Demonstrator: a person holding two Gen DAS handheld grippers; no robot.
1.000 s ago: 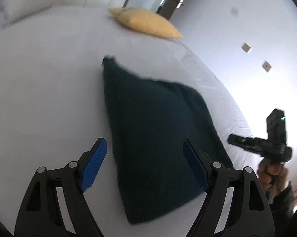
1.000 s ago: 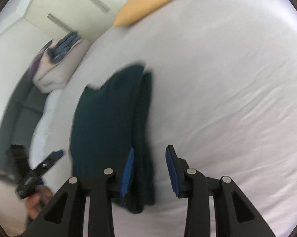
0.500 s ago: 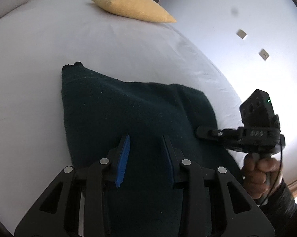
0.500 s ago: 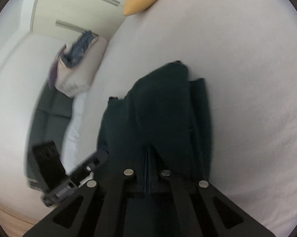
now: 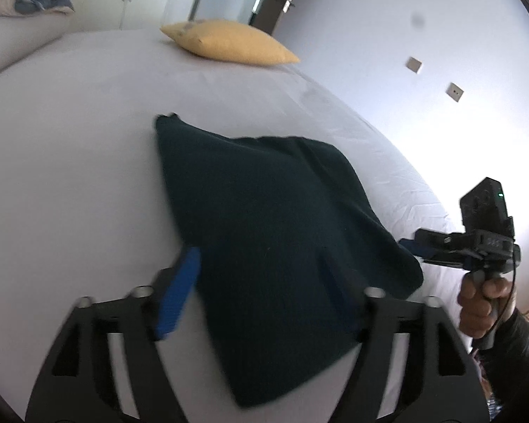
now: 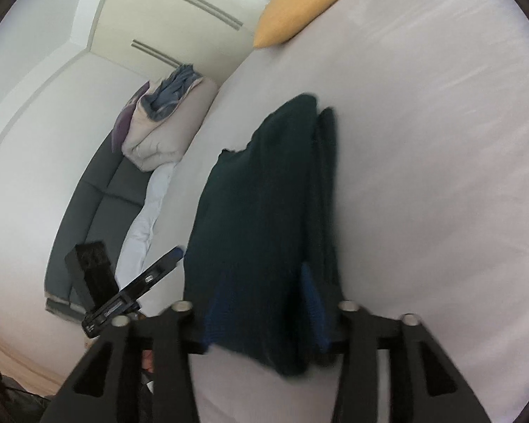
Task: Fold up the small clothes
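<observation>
A dark green folded garment (image 5: 275, 232) lies on the white bed sheet (image 5: 70, 162). It also shows in the right wrist view (image 6: 264, 218) as a long folded stack. My left gripper (image 5: 261, 289) is open, its blue pads spread on either side of the garment's near end. My right gripper (image 6: 264, 303) is open too, its pads on either side of the stack's near end. In the left wrist view the right gripper (image 5: 416, 250) sits at the garment's right corner, held by a hand.
A yellow pillow (image 5: 229, 44) lies at the far end of the bed, also in the right wrist view (image 6: 299, 3). A grey sofa (image 6: 99, 211) with a bundle of bedding (image 6: 166, 123) stands beside the bed. A wardrobe stands behind.
Both grippers were shut on the garment half a second ago and have opened. The garment has dropped flat onto the sheet. Both grippers have drawn back slightly.
</observation>
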